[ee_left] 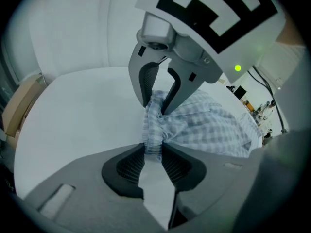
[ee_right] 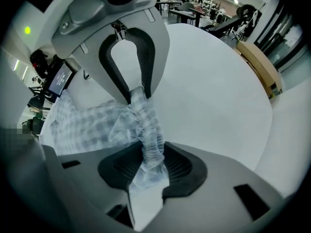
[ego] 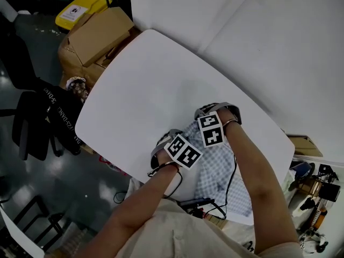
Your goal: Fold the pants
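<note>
Pants: we see the pale blue-and-white checked cloth pants [ego: 217,168] in the lower centre of the head view, spread on the near part of the bench and reaching its lower right edge.

Waistband: the gathered elastic edge [ee_left: 151,125] is bunched up and stands off the bench at the upper left end of the cloth.

Left gripper: the left gripper [ee_left: 153,152] is closed onto that waistband, and its ribbed black pads pinch a thin fold.

Right gripper: the right gripper [ee_right: 148,152] is clamped on a thicker bunch of the same waistband, pointing straight down.

Spacing: the two grippers sit just beside each other, the right one slightly higher in the head view. In each gripper view the other gripper grips the band just ahead.

Long axis: we judge the legs run from both grippers toward the lower right of the head view, with neither hand nearer the far end.

Bench: the white rounded bench [ego: 140,90] lies bare toward the upper left, which we judge leaves room for spreading.

Surroundings: a brown cardboard box [ego: 99,34] sits at upper left, off the bench.
</note>
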Motion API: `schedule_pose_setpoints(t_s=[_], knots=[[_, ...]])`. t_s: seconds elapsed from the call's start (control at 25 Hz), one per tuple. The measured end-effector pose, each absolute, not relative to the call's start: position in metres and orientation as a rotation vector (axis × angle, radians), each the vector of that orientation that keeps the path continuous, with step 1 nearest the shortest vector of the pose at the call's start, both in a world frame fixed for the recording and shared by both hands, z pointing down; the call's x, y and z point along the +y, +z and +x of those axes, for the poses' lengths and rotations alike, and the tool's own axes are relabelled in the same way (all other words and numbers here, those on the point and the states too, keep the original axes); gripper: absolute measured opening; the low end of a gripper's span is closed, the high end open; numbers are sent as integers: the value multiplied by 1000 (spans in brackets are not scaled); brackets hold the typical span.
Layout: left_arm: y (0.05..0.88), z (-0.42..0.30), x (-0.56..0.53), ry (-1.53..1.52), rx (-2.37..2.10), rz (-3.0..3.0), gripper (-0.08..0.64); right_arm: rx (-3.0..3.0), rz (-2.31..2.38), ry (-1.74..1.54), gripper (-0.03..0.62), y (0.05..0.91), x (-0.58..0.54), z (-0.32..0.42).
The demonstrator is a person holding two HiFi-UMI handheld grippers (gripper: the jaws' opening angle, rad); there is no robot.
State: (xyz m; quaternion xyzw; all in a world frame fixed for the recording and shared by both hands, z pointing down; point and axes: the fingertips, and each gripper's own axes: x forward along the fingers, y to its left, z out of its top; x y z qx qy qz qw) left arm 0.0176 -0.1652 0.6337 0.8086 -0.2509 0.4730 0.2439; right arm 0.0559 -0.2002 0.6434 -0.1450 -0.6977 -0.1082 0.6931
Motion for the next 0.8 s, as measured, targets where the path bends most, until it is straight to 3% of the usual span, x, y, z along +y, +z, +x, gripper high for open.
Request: schedule_pose_setpoints(t_s=[0.24,0.8], knots=[[625,19,-161,1206,-634,2200,94,-1582,-312,-200,87,635,-199,57],[559,-31,-147,1113,-575,2223,91,-1627,-282,-179,77,572,-191,1]])
